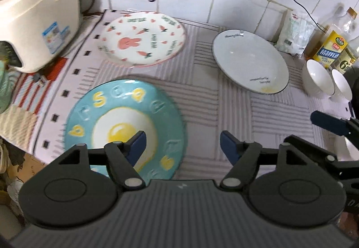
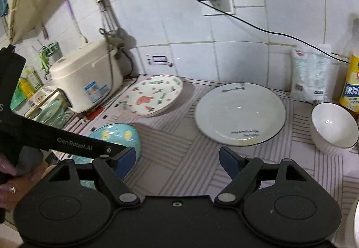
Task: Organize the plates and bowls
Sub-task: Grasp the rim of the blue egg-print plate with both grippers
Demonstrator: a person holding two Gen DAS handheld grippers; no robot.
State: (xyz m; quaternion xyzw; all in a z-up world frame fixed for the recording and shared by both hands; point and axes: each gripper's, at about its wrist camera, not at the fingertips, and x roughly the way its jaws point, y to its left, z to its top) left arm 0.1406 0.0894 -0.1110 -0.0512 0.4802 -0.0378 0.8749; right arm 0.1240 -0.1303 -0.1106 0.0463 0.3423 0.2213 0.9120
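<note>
Three plates lie on the striped mat (image 1: pixel 202 95). A blue egg-pattern plate (image 1: pixel 121 126) is nearest, a rabbit-pattern plate (image 1: pixel 143 39) is at the back, and a white plate with a dark rim (image 1: pixel 249 59) is to the right. Two white bowls (image 1: pixel 316 77) stand at the right. My left gripper (image 1: pixel 182 144) is open and empty, its left finger over the blue plate's edge. In the right wrist view my right gripper (image 2: pixel 177 160) is open and empty above the mat, short of the white plate (image 2: pixel 240 113), with a white bowl (image 2: pixel 334 126) at the right and the blue plate (image 2: pixel 119 138) at the left.
A cream rice cooker (image 1: pixel 36 16) stands at the back left. Oil bottles (image 1: pixel 336 46) and a white bag (image 1: pixel 294 30) stand at the back right against the tiled wall. A black cable (image 2: pixel 269 32) hangs from a wall socket. The counter edge runs along the left.
</note>
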